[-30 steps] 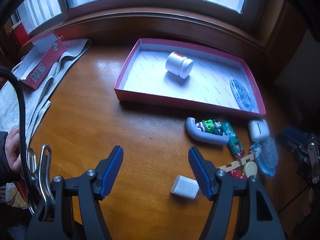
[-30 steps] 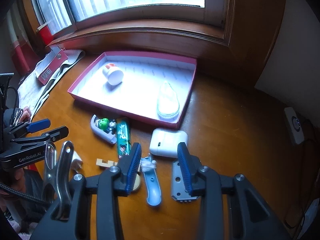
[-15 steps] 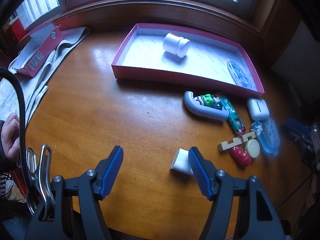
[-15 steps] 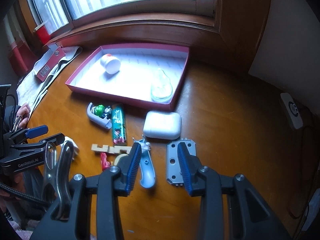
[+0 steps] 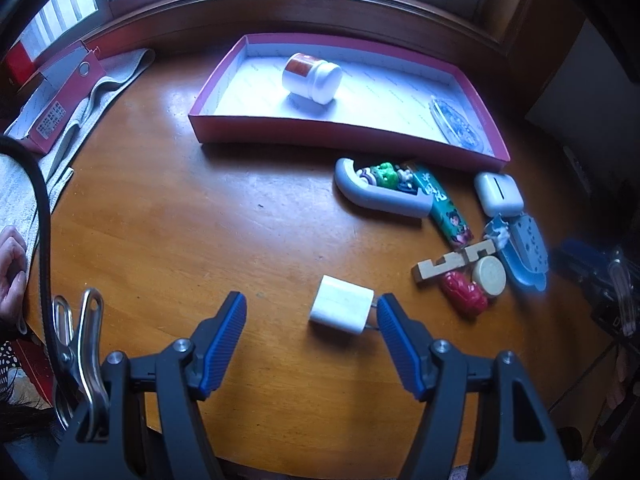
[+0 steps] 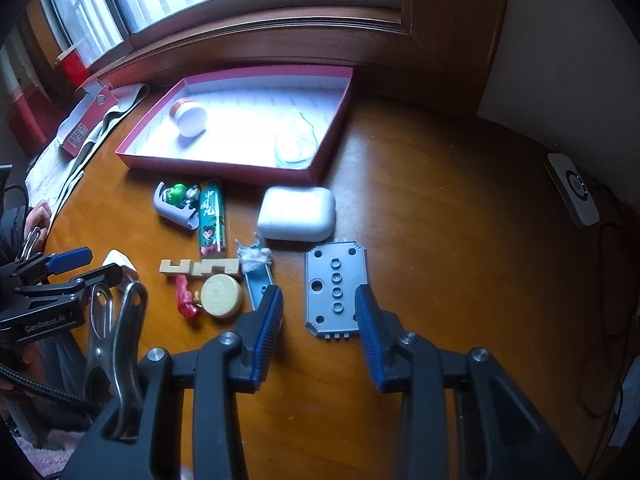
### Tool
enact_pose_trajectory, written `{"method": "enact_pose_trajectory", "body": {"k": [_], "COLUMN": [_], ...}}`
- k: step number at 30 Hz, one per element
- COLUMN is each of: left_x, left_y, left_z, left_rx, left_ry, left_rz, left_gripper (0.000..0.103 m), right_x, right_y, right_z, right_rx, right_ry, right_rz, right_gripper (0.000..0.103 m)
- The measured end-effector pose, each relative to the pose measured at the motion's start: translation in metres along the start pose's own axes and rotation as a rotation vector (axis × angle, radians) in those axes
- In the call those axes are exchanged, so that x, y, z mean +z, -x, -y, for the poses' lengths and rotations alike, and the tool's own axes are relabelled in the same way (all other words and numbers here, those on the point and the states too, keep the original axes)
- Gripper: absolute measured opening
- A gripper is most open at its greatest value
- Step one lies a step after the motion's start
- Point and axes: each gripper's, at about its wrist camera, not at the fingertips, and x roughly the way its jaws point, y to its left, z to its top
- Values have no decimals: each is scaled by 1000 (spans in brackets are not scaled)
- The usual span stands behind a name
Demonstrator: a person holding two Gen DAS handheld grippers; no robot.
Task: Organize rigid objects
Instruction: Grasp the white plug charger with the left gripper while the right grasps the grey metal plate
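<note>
On the round wooden table (image 5: 168, 216), the left gripper (image 5: 312, 316) points steeply down with its blue pads spread apart and gripping nothing; a white charger cube (image 5: 342, 307) lies flat on the wood in the gap, closer to the right-hand pad, its metal prongs just beside that pad, and whether they touch cannot be told. From the cube, the red-walled tray (image 5: 336, 131) lies toward 12 o'clock, well apart, and holds a white jar (image 5: 312, 78) tipped on its side and a clear oval case (image 5: 456, 127) at its right end. Toward 2 o'clock of the cube sits a cluster: a grey holder with small toy figures (image 5: 382, 192), a green packet (image 5: 444, 210), a white earbud case (image 5: 498, 193), a notched wooden block (image 5: 450, 262), a pale round disc (image 5: 489, 275) and a red figurine (image 5: 464, 294). The right gripper (image 6: 319, 312) also points down, its pads parted and clamping nothing; a grey perforated plate (image 6: 334, 290) lies flat on the table between them, free of both pads. A blue-grey strip with a white wad at its far end (image 6: 258, 276) lies at 9 o'clock of the plate, just beside the left-hand pad. A folded grey cloth (image 5: 100, 92) and an open red carton (image 5: 52, 100) rest at the table's far left edge.
</note>
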Motion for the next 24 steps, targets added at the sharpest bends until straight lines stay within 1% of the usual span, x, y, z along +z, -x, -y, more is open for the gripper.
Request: {"method": "enact_pose_trajectory", "body": {"k": [8, 15, 16, 17, 19, 24], "left_x": [0, 0, 0, 0, 0, -1], "left_y": [-7, -15, -16, -17, -19, -19], "left_z": [6, 7, 7, 7, 6, 6], "left_rx": [-3, 15, 11, 6, 0, 10], "left_ry": [-15, -26, -24, -21, -18, -24], "left_rz": [-3, -11, -14, -14, -12, -6], "left_gripper": [71, 71, 71, 71, 71, 71], "right_x": [-3, -3, -3, -2, -3, -4], "right_y": [-7, -17, -18, -20, -23, -31], "right_z": [5, 5, 4, 3, 3, 2], "right_rx": [-10, -14, -15, -16, -20, -32], "right_ry": [-6, 1, 2, 4, 10, 20], "right_rz": [-24, -48, -52, -54, -58, -60], "right_gripper": [39, 39, 40, 44, 48, 48]}}
